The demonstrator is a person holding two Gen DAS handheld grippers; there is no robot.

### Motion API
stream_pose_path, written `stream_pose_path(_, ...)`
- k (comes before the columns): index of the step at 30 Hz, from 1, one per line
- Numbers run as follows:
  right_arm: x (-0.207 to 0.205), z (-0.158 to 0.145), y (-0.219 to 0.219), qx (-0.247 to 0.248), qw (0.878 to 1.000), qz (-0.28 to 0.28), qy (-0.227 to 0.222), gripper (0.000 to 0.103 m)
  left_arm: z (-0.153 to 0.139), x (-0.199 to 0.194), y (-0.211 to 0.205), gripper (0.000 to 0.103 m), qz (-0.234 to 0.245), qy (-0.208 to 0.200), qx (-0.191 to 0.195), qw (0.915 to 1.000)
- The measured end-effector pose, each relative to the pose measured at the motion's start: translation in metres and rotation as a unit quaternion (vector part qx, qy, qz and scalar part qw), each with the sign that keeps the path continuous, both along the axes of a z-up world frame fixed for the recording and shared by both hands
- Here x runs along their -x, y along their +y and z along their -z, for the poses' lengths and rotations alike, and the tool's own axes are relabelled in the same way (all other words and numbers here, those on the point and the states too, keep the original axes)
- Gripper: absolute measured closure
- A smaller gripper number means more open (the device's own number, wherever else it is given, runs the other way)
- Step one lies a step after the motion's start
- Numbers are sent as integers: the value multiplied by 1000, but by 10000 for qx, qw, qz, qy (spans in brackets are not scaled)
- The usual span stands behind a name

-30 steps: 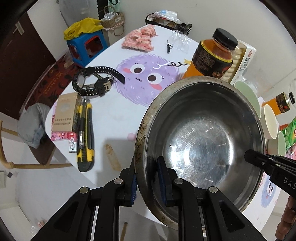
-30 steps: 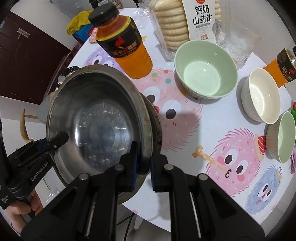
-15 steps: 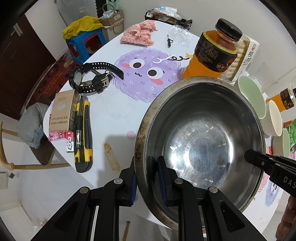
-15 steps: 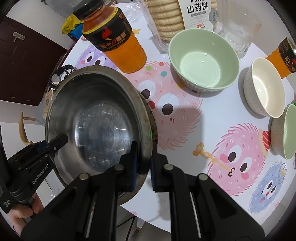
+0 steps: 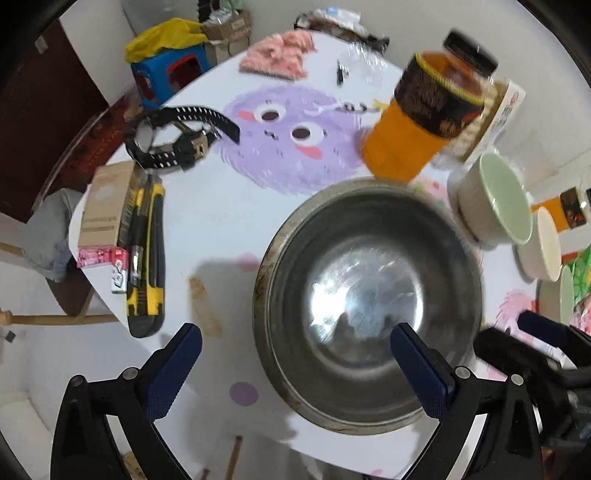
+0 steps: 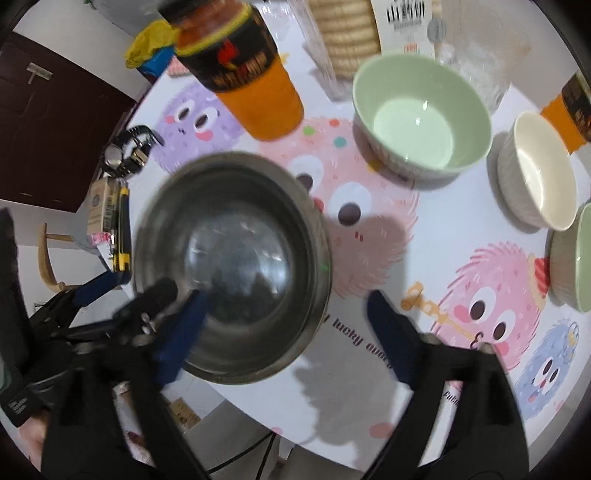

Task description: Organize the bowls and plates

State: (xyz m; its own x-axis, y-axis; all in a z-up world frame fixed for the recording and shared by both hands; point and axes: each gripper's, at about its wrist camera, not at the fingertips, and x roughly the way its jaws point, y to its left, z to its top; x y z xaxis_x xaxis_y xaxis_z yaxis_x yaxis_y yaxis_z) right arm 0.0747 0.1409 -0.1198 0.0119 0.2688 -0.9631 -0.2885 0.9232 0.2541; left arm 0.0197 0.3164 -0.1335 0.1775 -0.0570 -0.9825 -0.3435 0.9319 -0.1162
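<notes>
A large steel bowl [image 5: 369,295] rests on the table near its front edge; it also shows in the right wrist view [image 6: 232,269]. My left gripper [image 5: 295,354] is open, its jaws spread either side of the bowl's near left rim. My right gripper [image 6: 284,321] is open, jaws spread around the bowl's near right rim. A big green bowl [image 6: 421,114], a white bowl [image 6: 539,166] and a smaller green bowl [image 6: 576,266] stand to the right.
An orange drink bottle [image 5: 424,125] stands just behind the steel bowl. A cracker pack [image 6: 351,33] is at the back. A watch [image 5: 177,140], a box [image 5: 107,203] and a yellow utility knife [image 5: 146,254] lie at the left.
Both grippers have opened and let go of the steel bowl's rim. The bowl has come down from its tilted, held position and now sits on the table.
</notes>
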Motion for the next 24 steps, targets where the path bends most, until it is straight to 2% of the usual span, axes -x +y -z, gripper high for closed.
stream_pose_path(5, -2, -10, -5, -23, 9999, 108, -47, 0, -15, 1, -1, 0, -11, -71, -265, 9996)
stream_pose_path(11, -3, -13, -20, -130, 9988, 477, 1, 0, -19, 0, -2, 0, 122, -48, -310, 9994)
stream_pose_path(24, 3, 3, -38, -151, 9934, 1116, 211, 0, 1, -6, -2, 0, 615, 119, -232, 9978)
